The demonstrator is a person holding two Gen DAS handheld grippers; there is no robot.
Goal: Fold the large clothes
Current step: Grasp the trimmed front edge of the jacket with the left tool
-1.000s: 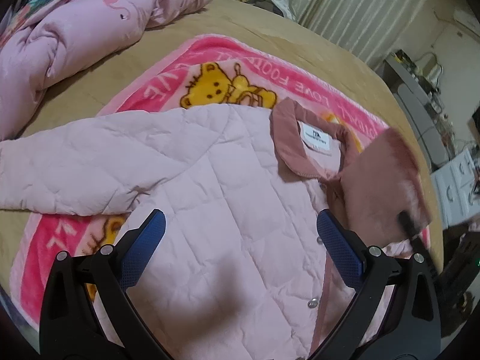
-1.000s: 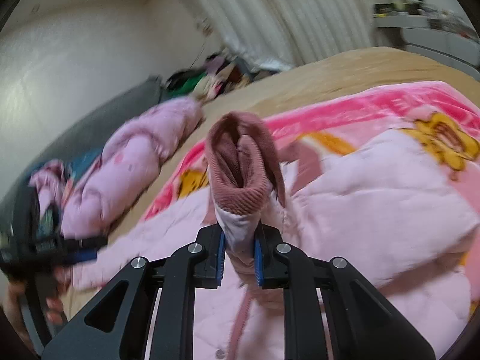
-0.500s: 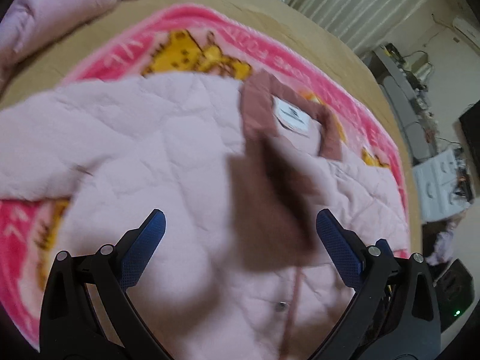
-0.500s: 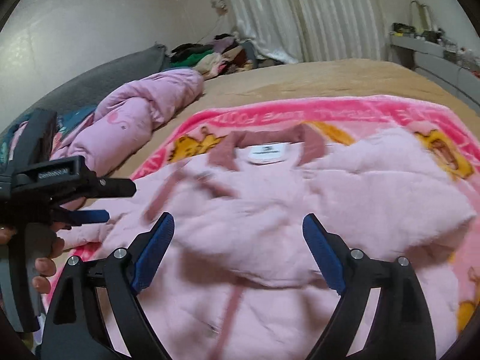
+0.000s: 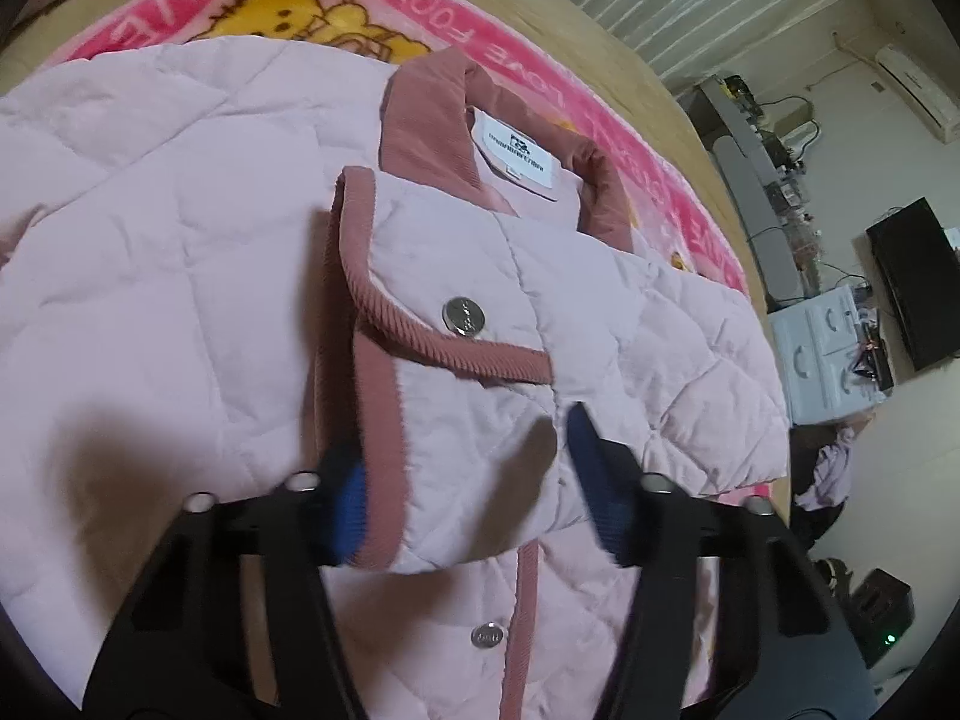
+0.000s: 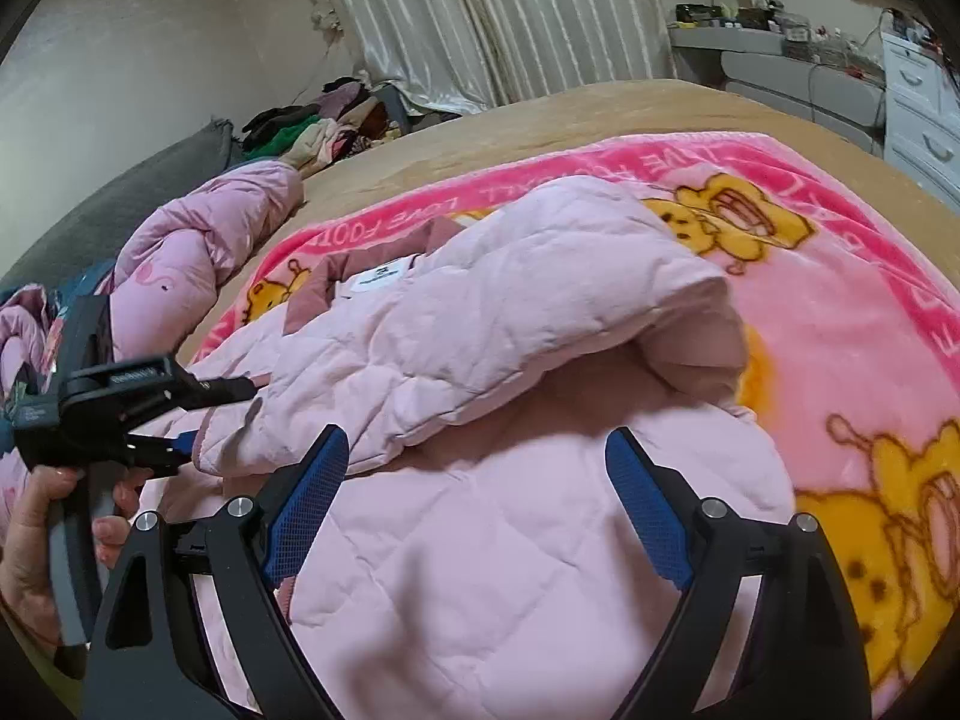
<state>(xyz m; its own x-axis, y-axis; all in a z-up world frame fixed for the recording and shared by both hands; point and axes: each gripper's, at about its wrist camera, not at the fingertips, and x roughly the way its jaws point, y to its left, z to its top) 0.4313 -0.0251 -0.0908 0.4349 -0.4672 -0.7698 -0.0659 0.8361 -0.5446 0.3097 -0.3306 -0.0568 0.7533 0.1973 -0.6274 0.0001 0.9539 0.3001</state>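
Observation:
A pale pink quilted jacket (image 5: 150, 276) with a dusty-rose collar lies front up on a pink cartoon blanket (image 5: 420, 12). Its right sleeve (image 5: 480, 312), with rose cuff and metal snap, is folded across the chest. My left gripper (image 5: 462, 480) has its jaws partly closed around the sleeve's cuff end; the cuff lies between the blue pads. In the right wrist view the jacket (image 6: 510, 570) and folded sleeve (image 6: 510, 312) lie ahead, and my right gripper (image 6: 474, 504) is open and empty above the jacket's body. The left gripper (image 6: 180, 414) shows there at the sleeve end.
A bunched pink duvet (image 6: 198, 252) lies at the left of the tan bed (image 6: 600, 120). A clothes pile (image 6: 324, 126) sits at the far edge by the curtains. White drawers (image 5: 828, 348) and a desk stand beyond the bed's right side.
The right gripper let go of the sleeve cuff and opened, leaving the sleeve across the chest. The left gripper moved in over the cuff and its jaws narrowed around it.

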